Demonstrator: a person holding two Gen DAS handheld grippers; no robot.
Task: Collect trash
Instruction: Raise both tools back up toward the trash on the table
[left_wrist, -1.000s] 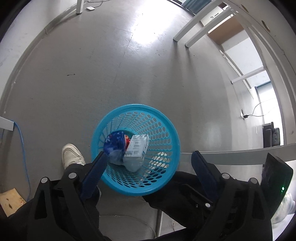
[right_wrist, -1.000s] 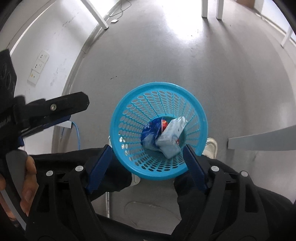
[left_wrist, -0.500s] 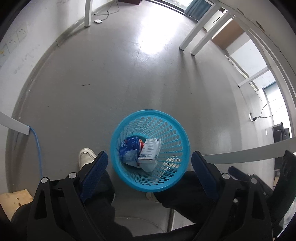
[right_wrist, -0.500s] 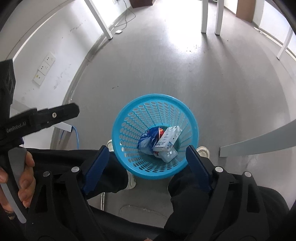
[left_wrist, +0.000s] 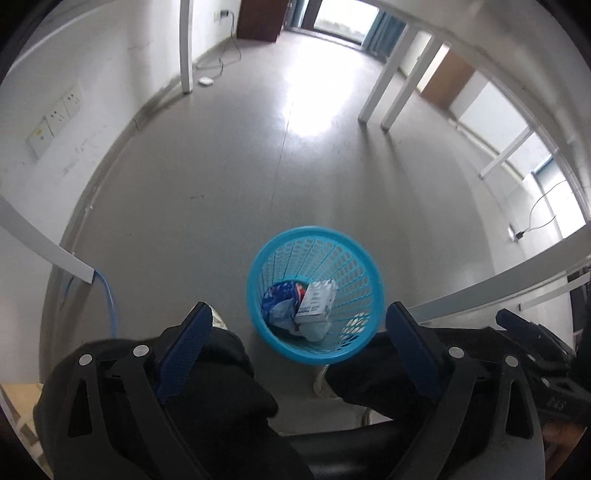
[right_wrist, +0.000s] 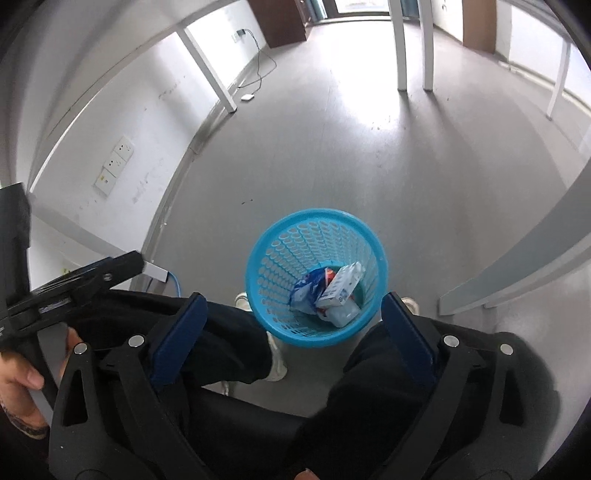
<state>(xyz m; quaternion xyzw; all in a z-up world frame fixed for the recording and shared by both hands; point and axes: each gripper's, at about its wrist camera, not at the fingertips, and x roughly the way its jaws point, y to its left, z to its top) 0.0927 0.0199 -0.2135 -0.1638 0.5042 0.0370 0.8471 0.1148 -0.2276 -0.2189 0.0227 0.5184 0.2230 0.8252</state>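
- Basket (left_wrist: 365, 258) (right_wrist: 266, 258): holds 1 carton (left_wrist: 315, 302) (right_wrist: 340, 286) beside 1 blue wrapper (left_wrist: 277, 299) (right_wrist: 308, 284).
- Left gripper (left_wrist: 299, 321): jaws apart, nothing held.
- Right gripper (right_wrist: 291, 314): jaws apart, nothing held.

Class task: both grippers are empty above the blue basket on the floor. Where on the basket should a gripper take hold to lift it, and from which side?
Grip the blue basket by its flat upper rim, coming down from above with one finger inside and one outside. The tapered mesh wall looks too wide to span. The far rim seems best: the carton and wrapper lie low, the legs crowd the near side.
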